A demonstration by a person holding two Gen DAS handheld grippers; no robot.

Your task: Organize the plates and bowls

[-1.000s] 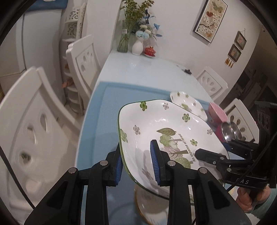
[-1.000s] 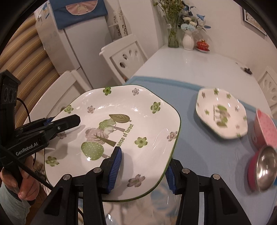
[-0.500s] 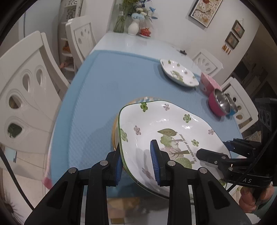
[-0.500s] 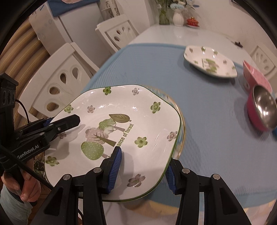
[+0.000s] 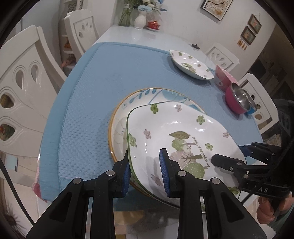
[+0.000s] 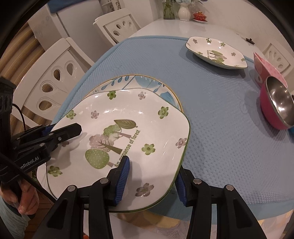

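A white squarish plate with green flowers and a tree print [image 5: 176,132] [image 6: 128,128] hangs tilted just over a round plate with a yellow rim and blue leaves [image 5: 139,97] [image 6: 136,81] on the blue mat. My left gripper [image 5: 146,171] is shut on the flowered plate's left rim. My right gripper [image 6: 151,182] is shut on its opposite rim. Each gripper shows in the other's view. A second flowered plate [image 5: 191,64] [image 6: 216,51] lies farther back on the mat.
The blue mat [image 5: 102,77] [image 6: 220,128] covers the near part of a white table. A pink steel-lined bowl [image 5: 238,97] [image 6: 277,106] and a pink patterned bowl [image 5: 224,77] [image 6: 266,69] stand at the right. White chairs [image 5: 23,88] flank the table; vases [image 5: 140,17] stand at the far end.
Both grippers have carried the flowered plate forward and down over the mat. The round blue-leaf plate has come into view beneath it. The grips are unchanged.
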